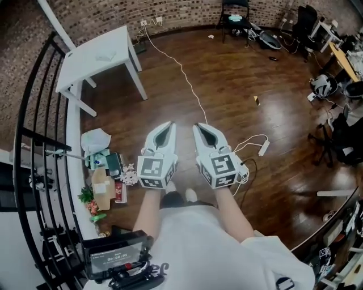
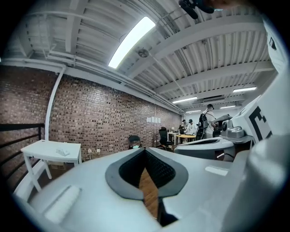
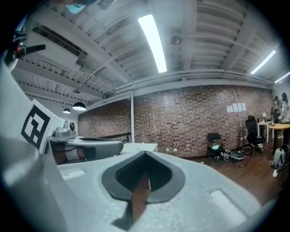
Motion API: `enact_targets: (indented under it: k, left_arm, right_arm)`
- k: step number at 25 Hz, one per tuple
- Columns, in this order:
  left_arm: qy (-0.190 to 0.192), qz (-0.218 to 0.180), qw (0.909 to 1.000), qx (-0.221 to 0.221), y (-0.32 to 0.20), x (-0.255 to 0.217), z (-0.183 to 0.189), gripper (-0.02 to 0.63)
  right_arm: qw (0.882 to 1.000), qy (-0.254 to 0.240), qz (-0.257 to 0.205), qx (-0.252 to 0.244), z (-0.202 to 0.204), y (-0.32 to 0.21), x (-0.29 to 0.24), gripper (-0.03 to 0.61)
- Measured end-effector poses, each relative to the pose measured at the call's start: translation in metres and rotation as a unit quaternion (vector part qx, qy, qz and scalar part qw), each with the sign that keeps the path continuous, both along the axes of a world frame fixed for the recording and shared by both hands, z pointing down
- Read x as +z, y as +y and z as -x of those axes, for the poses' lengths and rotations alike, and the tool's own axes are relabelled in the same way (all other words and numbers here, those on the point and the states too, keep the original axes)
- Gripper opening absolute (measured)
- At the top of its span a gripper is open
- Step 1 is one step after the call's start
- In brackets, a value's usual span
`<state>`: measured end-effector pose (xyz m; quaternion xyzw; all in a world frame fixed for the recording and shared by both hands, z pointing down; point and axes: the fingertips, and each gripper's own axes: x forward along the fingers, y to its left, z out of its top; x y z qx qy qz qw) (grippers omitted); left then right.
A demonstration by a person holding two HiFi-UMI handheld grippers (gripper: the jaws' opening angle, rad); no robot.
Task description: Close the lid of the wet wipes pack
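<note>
I see no wet wipes pack that I can be sure of. A small pale flat object lies on the white table far ahead to the left, and it also shows as a pale object in the left gripper view. My left gripper and right gripper are held side by side at waist height over the wooden floor, pointing forward. Both are shut with nothing between the jaws. In its own view the left gripper has its tips meeting, as does the right gripper.
A black railing runs down the left. A ledge beside it holds clutter. A white cable and a power strip lie on the floor. A chair stands at the brick wall. Desks and chairs fill the right.
</note>
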<state>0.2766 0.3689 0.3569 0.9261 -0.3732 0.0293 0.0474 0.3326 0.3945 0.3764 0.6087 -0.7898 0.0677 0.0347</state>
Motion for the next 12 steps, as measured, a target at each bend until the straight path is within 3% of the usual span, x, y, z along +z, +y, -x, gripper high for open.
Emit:
enact_targets:
  k: [7, 12]
  left_arm:
    - [0.002, 0.012, 0.9989, -0.045, -0.08, 0.012, 0.032, 0.015]
    - [0.016, 0.014, 0.9967, -0.079, -0.179, 0.014, 0.082, 0.015]
  right_arm:
    - [0.999, 0.001, 0.011, -0.04, 0.027, -0.087, 0.012, -0.009]
    - [0.995, 0.019, 0.003, -0.096, 0.088, -0.188, 0.005, -0.009]
